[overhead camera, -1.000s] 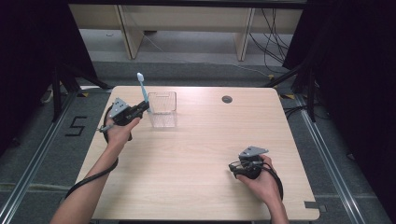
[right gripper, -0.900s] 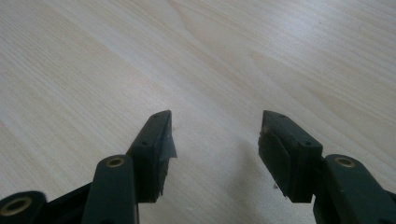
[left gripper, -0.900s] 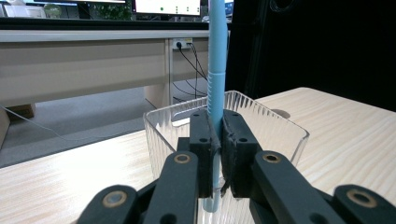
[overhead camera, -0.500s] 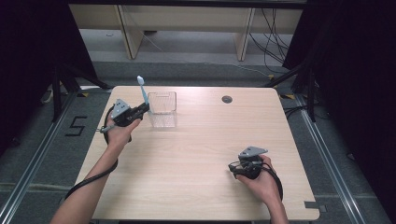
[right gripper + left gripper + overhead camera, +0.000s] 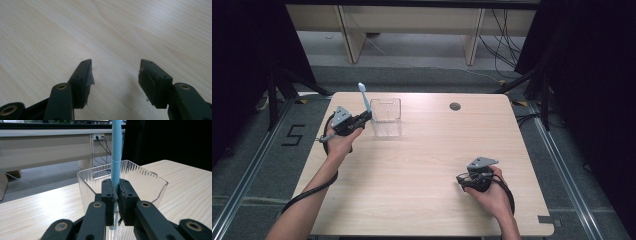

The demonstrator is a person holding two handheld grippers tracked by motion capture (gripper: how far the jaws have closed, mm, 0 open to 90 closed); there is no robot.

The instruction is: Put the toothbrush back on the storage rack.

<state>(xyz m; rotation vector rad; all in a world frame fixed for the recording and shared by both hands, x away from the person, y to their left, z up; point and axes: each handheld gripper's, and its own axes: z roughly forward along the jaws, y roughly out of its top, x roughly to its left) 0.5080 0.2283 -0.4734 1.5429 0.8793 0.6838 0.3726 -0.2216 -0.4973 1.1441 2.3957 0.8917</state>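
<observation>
Hiding the toothbrush (image 5: 116, 157) handle's lower part, left gripper (image 5: 116, 195) jaws.

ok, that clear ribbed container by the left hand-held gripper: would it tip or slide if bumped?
Probably slides easily: the clear container looks like thin, empty plastic, so likely light. Its smooth base on the wooden table suggests little grip. It stands fairly tall, so the blue toothbrush held by the left hand-held gripper might tip it if it caught the rim.
</observation>
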